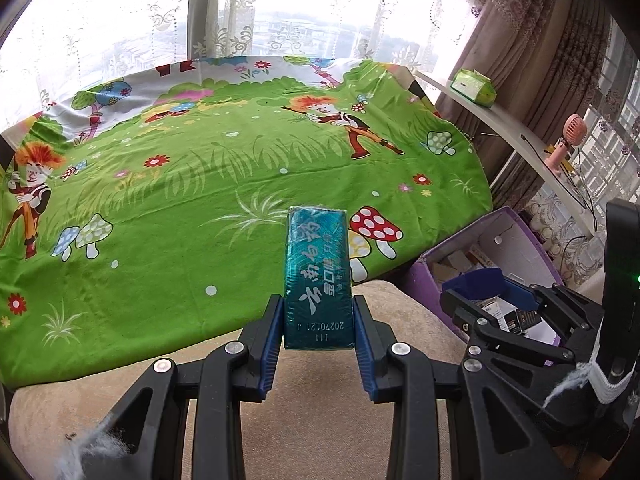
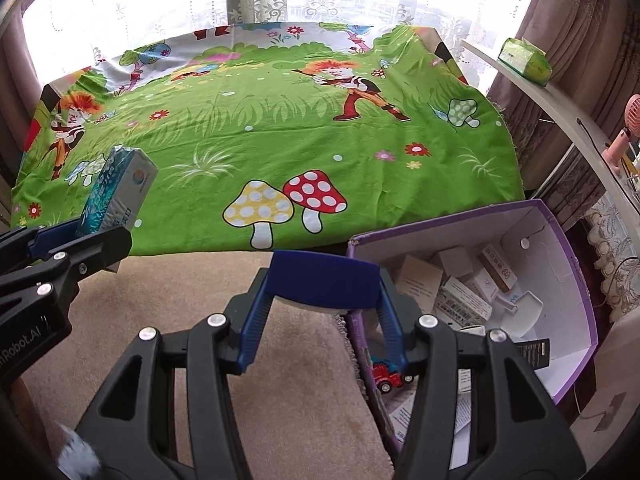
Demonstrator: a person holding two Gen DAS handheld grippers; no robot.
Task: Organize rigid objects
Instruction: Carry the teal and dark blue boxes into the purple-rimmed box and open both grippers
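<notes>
Left gripper (image 1: 319, 334) clamped on teal box (image 1: 318, 276), right gripper (image 2: 324, 320) clamped on blue block (image 2: 324, 280); best lowered into purple bin (image 2: 576, 280) before release.

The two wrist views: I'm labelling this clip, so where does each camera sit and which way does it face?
Left wrist: on the left gripper, looking forward and down over the green cloth; its fingers clamp a teal box; the right gripper shows at right.
Right wrist: on the right gripper, facing the same way; its fingers hold a blue block beside the purple box.
Shared: cloth, purple box, teal box, both grippers.
</notes>
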